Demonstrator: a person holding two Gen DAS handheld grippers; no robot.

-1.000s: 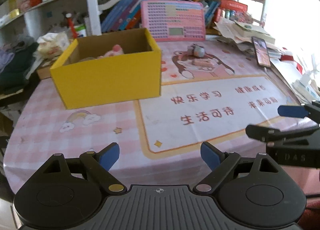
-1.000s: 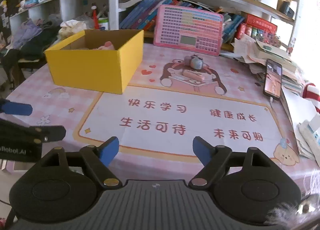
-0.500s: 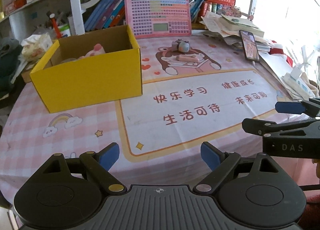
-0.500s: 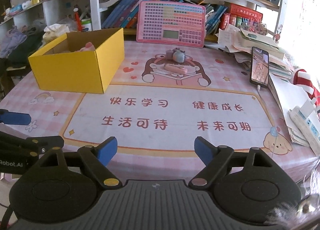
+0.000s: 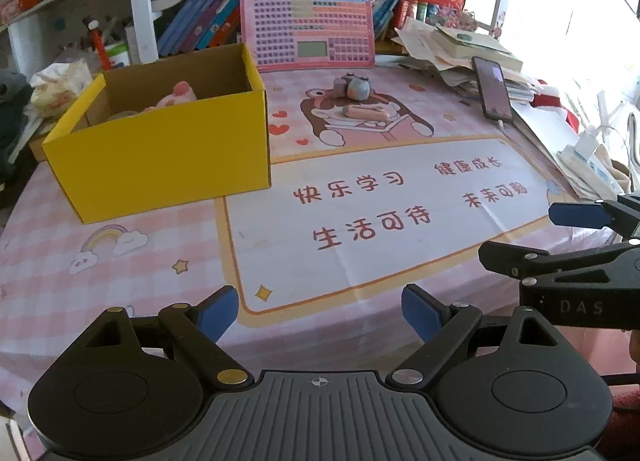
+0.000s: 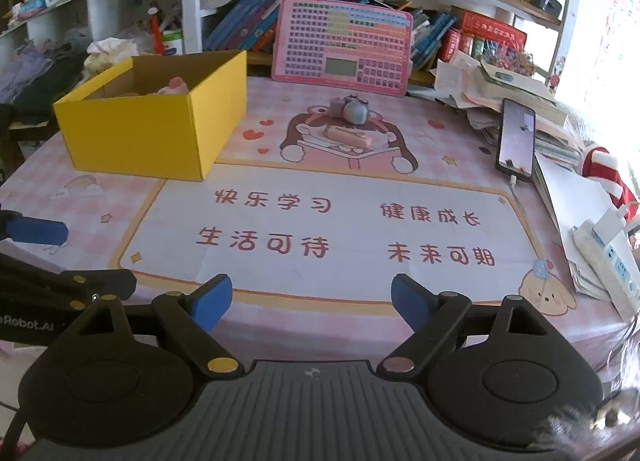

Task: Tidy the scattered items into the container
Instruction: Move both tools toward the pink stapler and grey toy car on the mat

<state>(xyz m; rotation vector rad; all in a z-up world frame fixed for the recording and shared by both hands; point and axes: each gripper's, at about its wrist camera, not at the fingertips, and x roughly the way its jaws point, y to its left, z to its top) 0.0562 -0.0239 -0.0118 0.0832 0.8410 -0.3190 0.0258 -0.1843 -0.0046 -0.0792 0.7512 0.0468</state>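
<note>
A yellow cardboard box [image 5: 160,157] [image 6: 160,133] stands open on the left of the pink table mat, with a pink plush toy [image 5: 176,97] [image 6: 172,87] inside. A small grey-blue toy [image 5: 354,88] [image 6: 352,111] and a pink stick-shaped item [image 5: 366,113] [image 6: 346,136] lie on the mat at the back centre. My left gripper [image 5: 320,311] is open and empty at the table's near edge. My right gripper [image 6: 312,299] is open and empty beside it, and shows at the right of the left wrist view [image 5: 560,237].
A pink keyboard toy [image 5: 308,35] [image 6: 340,47] leans against the bookshelf behind. A phone [image 5: 492,89] [image 6: 516,139] rests on stacked papers at the right. A power strip [image 6: 608,261] lies at the right edge. Clothes and clutter lie left of the box.
Both grippers have drawn back from the box toward the table's near edge, then eased slightly forward. Both stay open and empty.
</note>
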